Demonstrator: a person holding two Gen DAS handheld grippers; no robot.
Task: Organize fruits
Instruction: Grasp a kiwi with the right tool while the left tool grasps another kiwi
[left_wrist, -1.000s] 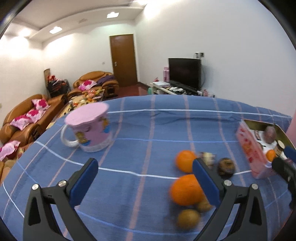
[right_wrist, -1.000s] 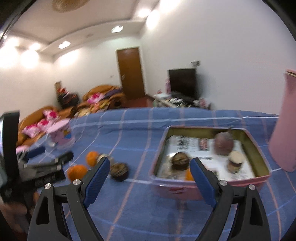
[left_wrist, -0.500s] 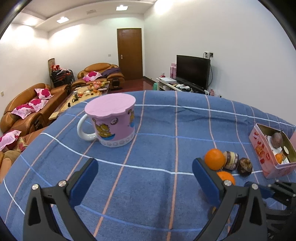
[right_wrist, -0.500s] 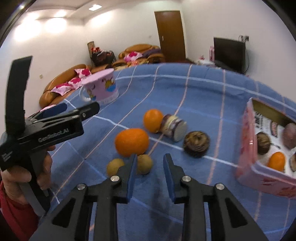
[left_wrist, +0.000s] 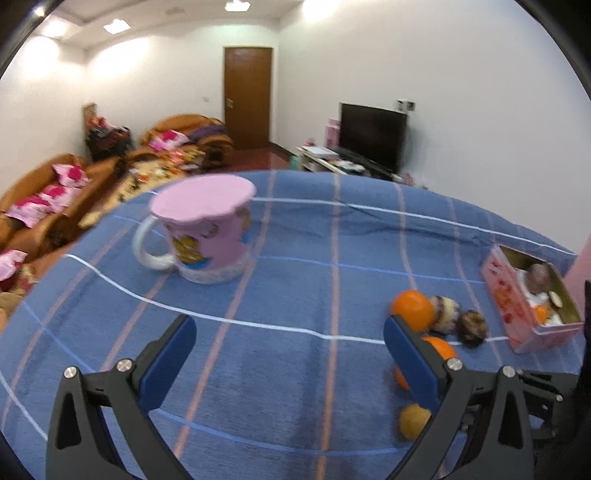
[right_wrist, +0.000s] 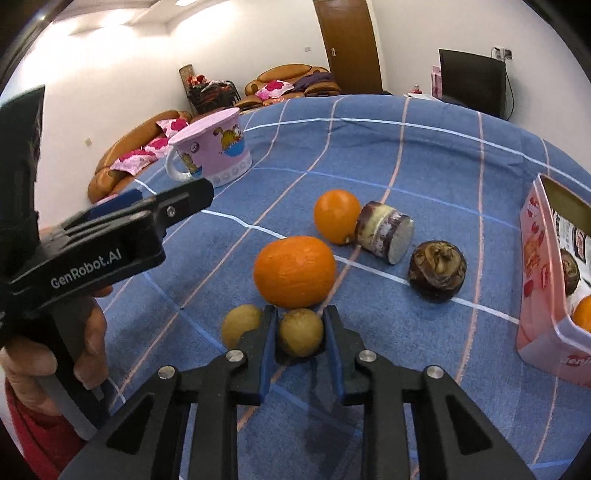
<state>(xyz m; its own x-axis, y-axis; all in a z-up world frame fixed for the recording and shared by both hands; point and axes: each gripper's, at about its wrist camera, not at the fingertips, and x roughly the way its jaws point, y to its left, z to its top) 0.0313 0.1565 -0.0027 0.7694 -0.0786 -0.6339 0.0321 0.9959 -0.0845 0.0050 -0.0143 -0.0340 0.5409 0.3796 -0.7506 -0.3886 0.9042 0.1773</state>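
In the right wrist view my right gripper (right_wrist: 300, 325) is closed around a small tan round fruit (right_wrist: 301, 332) on the blue tablecloth. A second tan fruit (right_wrist: 240, 325) lies just left of it. A big orange (right_wrist: 294, 272) sits right behind, a smaller orange (right_wrist: 336, 215) farther back, beside a cut cane piece (right_wrist: 384, 232) and a dark brown water chestnut (right_wrist: 437, 271). A pink tin box (right_wrist: 543, 280) holding fruit stands at the right. My left gripper (left_wrist: 288, 354) is open and empty above the cloth, left of the fruit (left_wrist: 413, 309).
A pink cartoon mug (left_wrist: 205, 229) with a lid stands on the far left of the table, also in the right wrist view (right_wrist: 212, 147). The left gripper's body (right_wrist: 103, 243) and the hand holding it fill the left side. Sofas, a door and a TV are behind.
My right gripper swung from the tin box to the fruit pile, dropped low and narrowed its fingers around the small tan fruit. The left gripper stayed open and shifted slightly.
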